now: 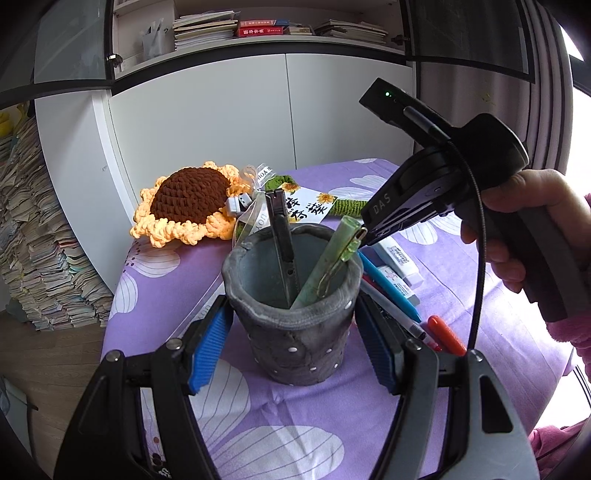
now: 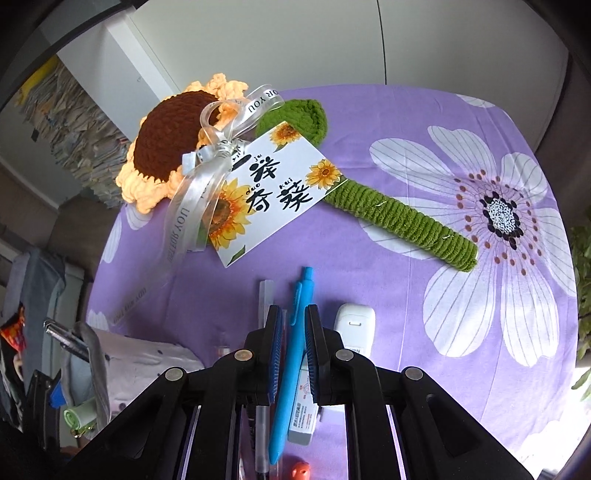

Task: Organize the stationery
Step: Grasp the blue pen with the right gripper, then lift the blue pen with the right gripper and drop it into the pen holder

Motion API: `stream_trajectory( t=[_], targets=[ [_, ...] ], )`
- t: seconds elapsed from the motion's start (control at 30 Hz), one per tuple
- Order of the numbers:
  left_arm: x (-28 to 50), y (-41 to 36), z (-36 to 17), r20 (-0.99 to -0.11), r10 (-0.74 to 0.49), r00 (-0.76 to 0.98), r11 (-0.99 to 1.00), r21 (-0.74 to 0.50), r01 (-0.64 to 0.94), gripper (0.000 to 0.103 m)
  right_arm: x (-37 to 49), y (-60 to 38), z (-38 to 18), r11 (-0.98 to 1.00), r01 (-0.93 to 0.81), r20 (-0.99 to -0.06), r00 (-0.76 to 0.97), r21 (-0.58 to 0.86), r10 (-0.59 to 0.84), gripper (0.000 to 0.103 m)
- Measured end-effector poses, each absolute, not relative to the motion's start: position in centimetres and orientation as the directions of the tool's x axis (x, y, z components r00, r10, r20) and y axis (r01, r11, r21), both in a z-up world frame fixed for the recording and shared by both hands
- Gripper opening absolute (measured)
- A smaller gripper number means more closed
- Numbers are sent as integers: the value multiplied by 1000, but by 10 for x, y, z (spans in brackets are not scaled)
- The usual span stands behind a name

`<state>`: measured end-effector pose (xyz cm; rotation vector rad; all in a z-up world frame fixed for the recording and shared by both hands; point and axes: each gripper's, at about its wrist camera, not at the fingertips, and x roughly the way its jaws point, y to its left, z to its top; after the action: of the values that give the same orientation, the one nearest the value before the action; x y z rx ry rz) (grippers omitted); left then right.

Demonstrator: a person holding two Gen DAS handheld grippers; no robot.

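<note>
The grey pen holder (image 1: 291, 314) is being flanked closely by blue pads (image 1: 207, 350); its mouth is being partly blocked by a utility knife (image 1: 281, 236) and green pen (image 1: 328, 266). Open purple cloth (image 2: 406, 288) is being left free beyond the crochet sunflower (image 2: 166, 144).

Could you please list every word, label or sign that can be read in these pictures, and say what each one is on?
"FOR YOU": printed along the clear ribbon tied to the crochet sunflower.
"ju", "duo", "kui", beside large brush-written Chinese characters: on the sunflower card.
"DAS": on the right gripper.
Too small to read: print on the eraser sleeve and the red book spines.
</note>
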<state>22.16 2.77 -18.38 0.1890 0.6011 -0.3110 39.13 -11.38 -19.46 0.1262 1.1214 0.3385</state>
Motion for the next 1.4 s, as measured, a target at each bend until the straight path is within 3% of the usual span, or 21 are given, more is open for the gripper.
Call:
stream_trajectory(
  t=[0.3,0.73,1.1,1.4],
  targets=[
    [225,38,-185,-572,-165,803,950,126,285,68,406,-109,-210,952,-180,-887,353,249,298,12],
    [223,44,-185,-575,-165,801,951,122,283,68,405,-97,-208,954,-216,-883,379,209,279,12],
    [224,50,-186,-579,-158,800,957,109,268,68,339,-115,-135,922,-298,-764,525,248,375,11],
    [219,48,-186,-573,-148,806,954,132,269,68,292,-99,-67,859,-429,-598,622,280,505,11]
  ],
)
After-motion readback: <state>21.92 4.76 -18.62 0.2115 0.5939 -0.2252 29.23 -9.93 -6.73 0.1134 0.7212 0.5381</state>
